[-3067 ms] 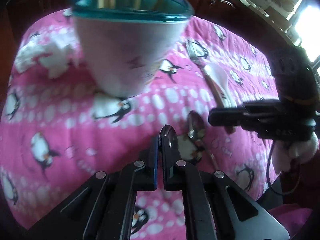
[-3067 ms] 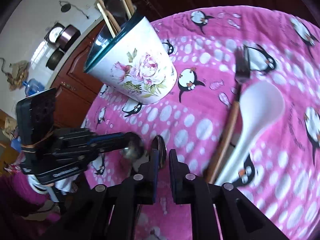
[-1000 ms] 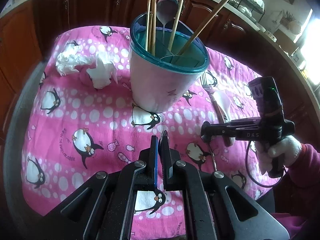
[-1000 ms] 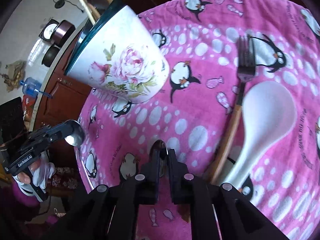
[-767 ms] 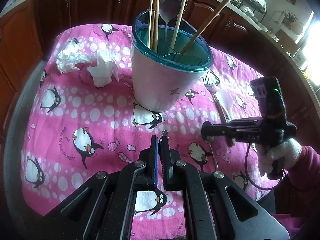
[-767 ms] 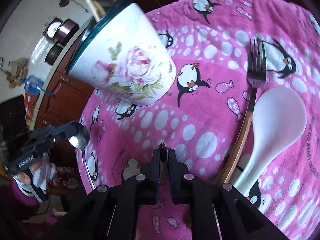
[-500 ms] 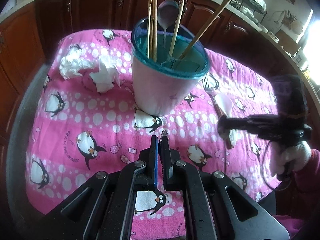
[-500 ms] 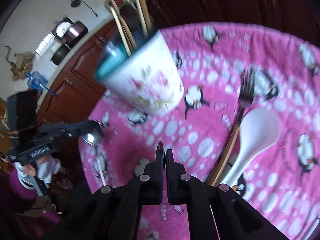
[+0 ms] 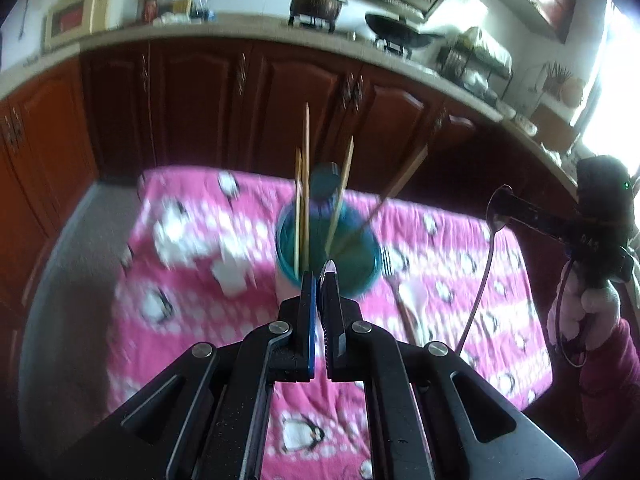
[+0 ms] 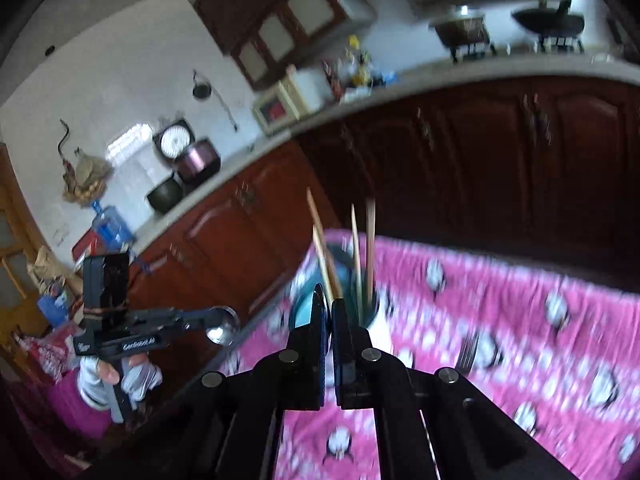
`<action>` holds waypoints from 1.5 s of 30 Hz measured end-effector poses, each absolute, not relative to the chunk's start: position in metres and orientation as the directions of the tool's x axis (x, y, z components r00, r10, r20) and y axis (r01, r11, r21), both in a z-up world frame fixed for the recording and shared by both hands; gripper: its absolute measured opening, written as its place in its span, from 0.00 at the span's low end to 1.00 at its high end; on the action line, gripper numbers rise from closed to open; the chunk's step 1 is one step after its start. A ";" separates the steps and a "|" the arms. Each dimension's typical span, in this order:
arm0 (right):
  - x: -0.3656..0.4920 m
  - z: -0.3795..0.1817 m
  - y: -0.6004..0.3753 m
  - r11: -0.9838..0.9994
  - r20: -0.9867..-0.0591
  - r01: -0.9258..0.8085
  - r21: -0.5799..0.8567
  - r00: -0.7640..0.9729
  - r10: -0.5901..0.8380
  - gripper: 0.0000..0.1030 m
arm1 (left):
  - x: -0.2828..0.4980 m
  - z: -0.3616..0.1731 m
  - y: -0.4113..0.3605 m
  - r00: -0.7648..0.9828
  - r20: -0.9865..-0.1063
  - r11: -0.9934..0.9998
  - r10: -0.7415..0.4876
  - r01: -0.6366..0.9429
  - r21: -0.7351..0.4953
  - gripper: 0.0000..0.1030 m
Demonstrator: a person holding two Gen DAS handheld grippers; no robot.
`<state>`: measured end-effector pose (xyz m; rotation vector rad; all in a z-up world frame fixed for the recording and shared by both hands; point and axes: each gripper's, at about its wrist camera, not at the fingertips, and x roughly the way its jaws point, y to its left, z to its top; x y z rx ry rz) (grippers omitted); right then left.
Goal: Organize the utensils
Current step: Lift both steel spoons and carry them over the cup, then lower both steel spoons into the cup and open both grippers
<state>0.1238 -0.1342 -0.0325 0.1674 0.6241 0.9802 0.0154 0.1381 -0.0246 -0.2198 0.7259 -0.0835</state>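
Left gripper (image 9: pixel 320 276): my jaws clamp a metal spoon (image 10: pixel 222 326) by its bowl, raised to clear the rim.
Right gripper (image 10: pixel 328 304): jaws pinch a second spoon (image 9: pixel 486 264), handle dangling, frame right.
Utensil cup (image 9: pixel 326 256): frame centre on the pink cloth (image 9: pixel 168 320), chopsticks (image 9: pixel 306 184) upright inside.
Fork (image 9: pixel 387 262), white spoon (image 9: pixel 414 300): beside the cup, unsorted.

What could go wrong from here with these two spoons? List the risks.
1. The right gripper pinches its metal spoon only by the bowl, and the long handle dangles; it could swing or slip. The left gripper holds the second spoon the same way.
2. Chopsticks stick up out of the teal-rimmed utensil holder; a lowered handle may knock them or catch the rim.
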 end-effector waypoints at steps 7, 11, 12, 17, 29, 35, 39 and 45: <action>0.141 0.005 -0.122 0.665 -0.356 -0.667 0.336 0.563 0.746 0.02 | 0.044 0.018 0.150 0.818 -0.575 0.989 -0.032 -0.057 -0.136 0.02; 0.147 0.015 -0.102 0.706 -0.348 -0.653 0.275 0.617 0.706 0.02 | 0.066 0.024 0.153 0.841 -0.538 0.992 0.056 -0.109 -0.067 0.02; 0.149 0.016 -0.096 0.714 -0.350 -0.650 0.261 0.625 0.698 0.02 | 0.072 0.023 0.155 0.842 -0.535 0.991 0.071 -0.120 -0.058 0.02; 0.159 0.016 -0.074 0.747 -0.350 -0.631 0.209 0.665 0.660 0.02 | 0.093 0.011 0.160 0.841 -0.523 0.986 0.139 -0.164 -0.003 0.02; 0.165 -0.004 -0.035 0.799 -0.354 -0.600 0.054 0.736 0.577 0.02 | 0.114 -0.022 0.158 0.817 -0.530 0.973 0.226 -0.218 0.077 0.02; 0.163 -0.020 -0.014 0.794 -0.374 -0.607 -0.041 0.746 0.551 0.02 | 0.116 -0.039 0.147 0.810 -0.536 0.971 0.238 -0.215 0.105 0.02; 0.160 -0.029 -0.005 0.785 -0.386 -0.616 -0.073 0.743 0.547 0.02 | 0.116 -0.049 0.139 0.807 -0.533 0.967 0.254 -0.215 0.135 0.02; 0.159 -0.045 -0.001 0.776 -0.415 -0.626 -0.072 0.726 0.548 0.02 | 0.119 -0.062 0.130 0.803 -0.530 0.962 0.272 -0.220 0.161 0.02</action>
